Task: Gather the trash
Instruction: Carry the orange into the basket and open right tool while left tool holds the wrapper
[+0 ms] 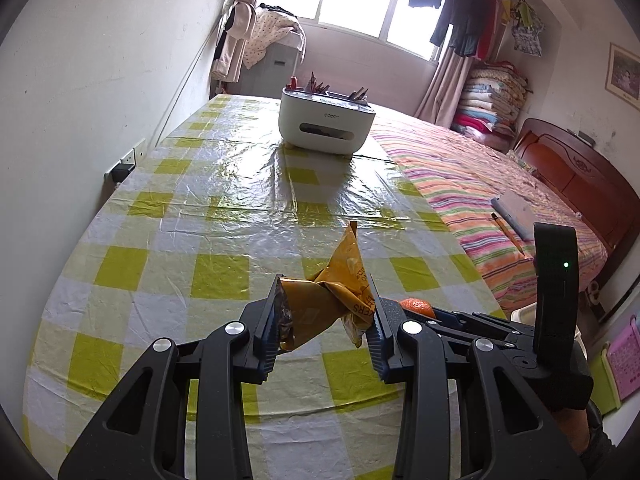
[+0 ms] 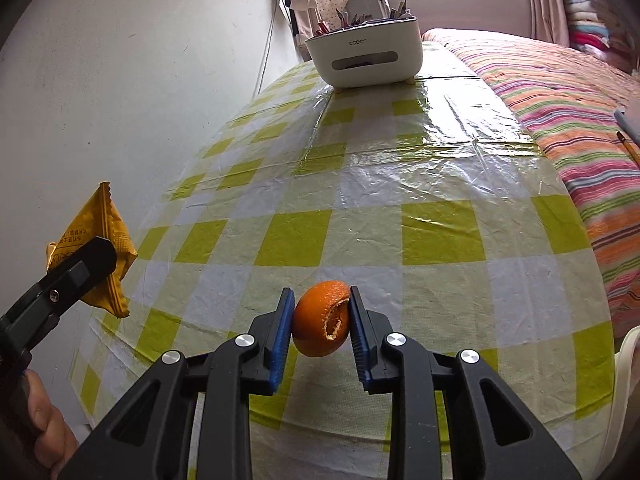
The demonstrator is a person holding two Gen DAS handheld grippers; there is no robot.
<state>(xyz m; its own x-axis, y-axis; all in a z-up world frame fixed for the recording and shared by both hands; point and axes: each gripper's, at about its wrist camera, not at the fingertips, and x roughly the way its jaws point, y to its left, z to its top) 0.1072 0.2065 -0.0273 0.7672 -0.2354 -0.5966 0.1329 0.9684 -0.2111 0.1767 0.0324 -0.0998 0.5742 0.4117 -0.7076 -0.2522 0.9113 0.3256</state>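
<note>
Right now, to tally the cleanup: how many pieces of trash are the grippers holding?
2. A yellow wrapper is in the left gripper, and an orange peel is in the right gripper. Other trash may lie out of view.

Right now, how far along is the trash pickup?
Both pieces are picked up: the left gripper is shut on the yellow wrapper, the right gripper on the orange peel. No other loose trash shows on the checked tablecloth. Left: dropping both; no bin is identifiable.
</note>
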